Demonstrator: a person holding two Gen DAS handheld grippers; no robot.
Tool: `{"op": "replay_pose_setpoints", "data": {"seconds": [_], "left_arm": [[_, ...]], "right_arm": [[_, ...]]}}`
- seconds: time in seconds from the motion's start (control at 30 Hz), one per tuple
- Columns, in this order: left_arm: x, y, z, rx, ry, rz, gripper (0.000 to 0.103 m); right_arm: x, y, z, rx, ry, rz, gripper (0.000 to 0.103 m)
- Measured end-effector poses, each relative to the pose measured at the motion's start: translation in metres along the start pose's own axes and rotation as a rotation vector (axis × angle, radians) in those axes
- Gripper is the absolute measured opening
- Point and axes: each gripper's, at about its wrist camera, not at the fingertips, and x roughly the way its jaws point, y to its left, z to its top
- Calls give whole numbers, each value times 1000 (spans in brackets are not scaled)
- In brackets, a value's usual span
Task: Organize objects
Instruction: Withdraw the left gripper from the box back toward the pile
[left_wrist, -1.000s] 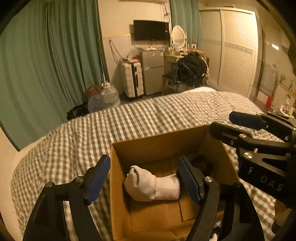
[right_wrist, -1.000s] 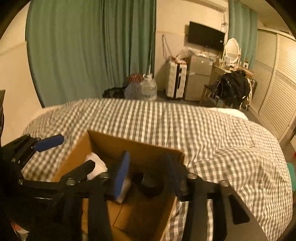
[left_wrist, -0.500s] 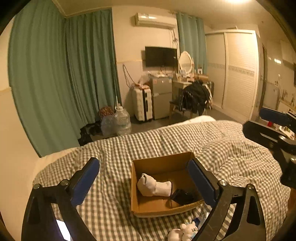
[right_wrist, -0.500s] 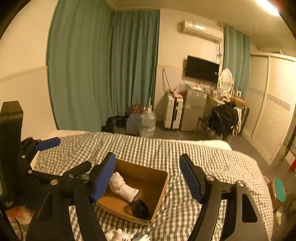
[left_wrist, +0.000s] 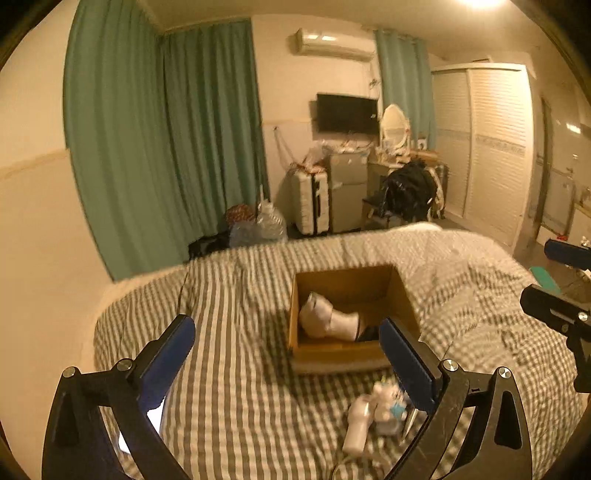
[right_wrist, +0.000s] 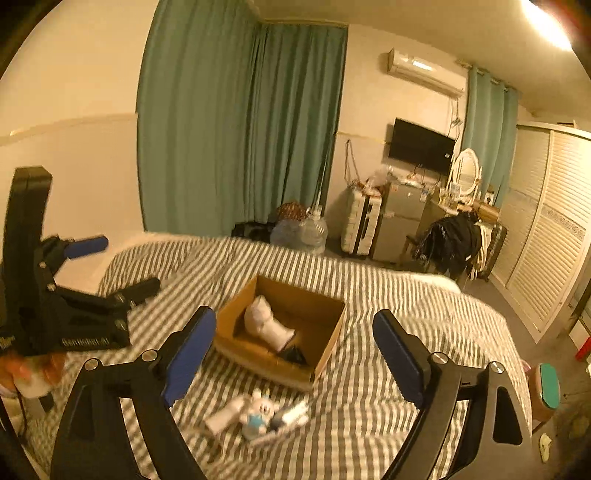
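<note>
Cardboard box (left_wrist: 352, 356) is seen resting on the checked bedspread (left_wrist: 240, 369), with a white sock (left_wrist: 325, 320) and a small dark item (right_wrist: 292, 355) lying inside it. Both the left gripper (left_wrist: 286, 363) and the right gripper (right_wrist: 295, 356) are held above the bed with jaws spread wide and nothing gripped. Near the box's front edge, a small white toy figure (right_wrist: 258, 415) and other pale items, too blurred to be identified, are seen on the cover.
</note>
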Motion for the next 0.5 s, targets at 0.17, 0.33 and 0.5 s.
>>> {"op": "replay_pose_setpoints", "data": {"seconds": [0.17, 0.33, 0.5], "left_arm": [[26, -4, -56, -17, 85, 16, 103], [63, -18, -109, 3, 209, -4, 103], [89, -37, -151, 63, 306, -32, 103]], "right_arm": [[32, 3, -45, -9, 115, 25, 87], [75, -1, -87, 10, 230, 32, 87], [105, 3, -120, -10, 315, 44, 87]]}}
